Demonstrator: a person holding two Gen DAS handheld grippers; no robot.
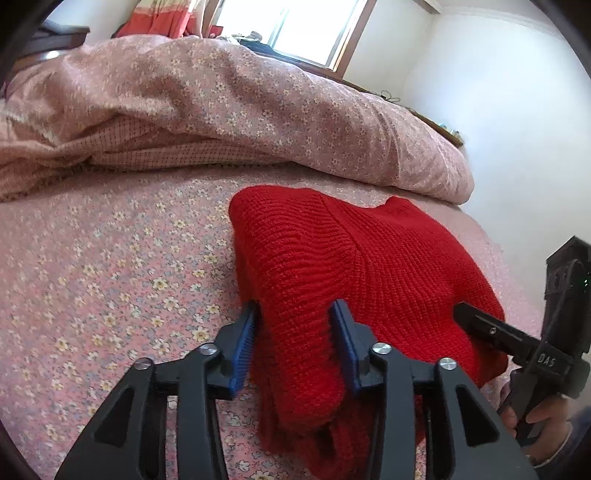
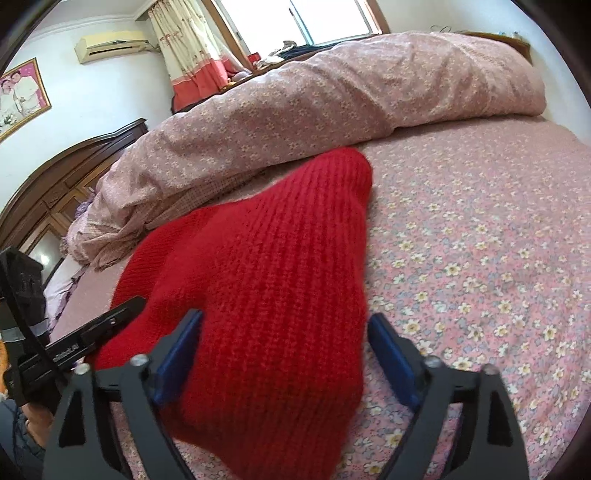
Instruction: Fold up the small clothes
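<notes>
A red knitted sweater (image 1: pixel 369 266) lies on the floral bed sheet (image 1: pixel 110 277), partly folded. My left gripper (image 1: pixel 295 314) has its blue pads either side of a thick fold of the sweater at its near left edge, pressing on it. In the right wrist view the sweater (image 2: pixel 280 258) fills the middle. My right gripper (image 2: pixel 286 325) stands wide open around a bulky red fold, with its right pad (image 2: pixel 391 354) clear of the knit. Each gripper's black body shows in the other's view, the right one (image 1: pixel 517 343) and the left one (image 2: pixel 92 332).
A rumpled pink floral duvet (image 1: pixel 221 103) is heaped across the far side of the bed. A dark wooden headboard (image 2: pixel 55 184) stands at the left of the right wrist view. White walls and a window (image 1: pixel 306 29) lie beyond. Bare sheet (image 2: pixel 480 240) spreads right of the sweater.
</notes>
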